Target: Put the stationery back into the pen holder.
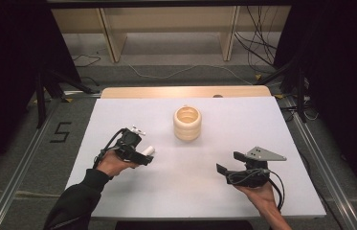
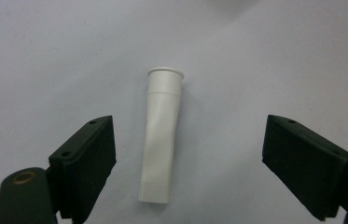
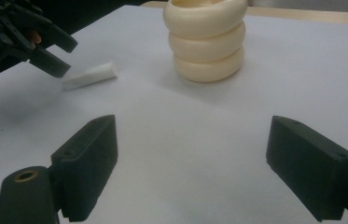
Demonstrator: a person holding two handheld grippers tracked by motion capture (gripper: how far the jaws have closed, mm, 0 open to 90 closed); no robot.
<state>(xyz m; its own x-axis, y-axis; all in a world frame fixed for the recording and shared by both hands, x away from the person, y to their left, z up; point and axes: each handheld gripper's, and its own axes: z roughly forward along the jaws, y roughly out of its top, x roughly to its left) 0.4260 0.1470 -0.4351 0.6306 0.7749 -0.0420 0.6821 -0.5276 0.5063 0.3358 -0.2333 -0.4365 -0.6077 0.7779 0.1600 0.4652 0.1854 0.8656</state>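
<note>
Left gripper (image 1: 143, 154) hangs over a white tube (image 2: 161, 135) lying on the table (image 1: 118, 110), jaws apart, grasp not yet made. Right gripper (image 1: 228, 163) waits open near the cream pot (image 1: 187, 123).

Dim, soft overhead light — faint shadows, slightly blurred pictures.

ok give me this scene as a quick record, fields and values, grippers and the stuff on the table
surface: white table
white tube: lying flat on the table, flanged end away from the left gripper's camera
left gripper: open, jaws on either side of the tube, not touching it
right gripper: open, holding nothing, pointed toward the cup
ribbed cream cup: upright near the middle of the table, apart from the tube
likely next move: left gripper closes on the tube
</note>
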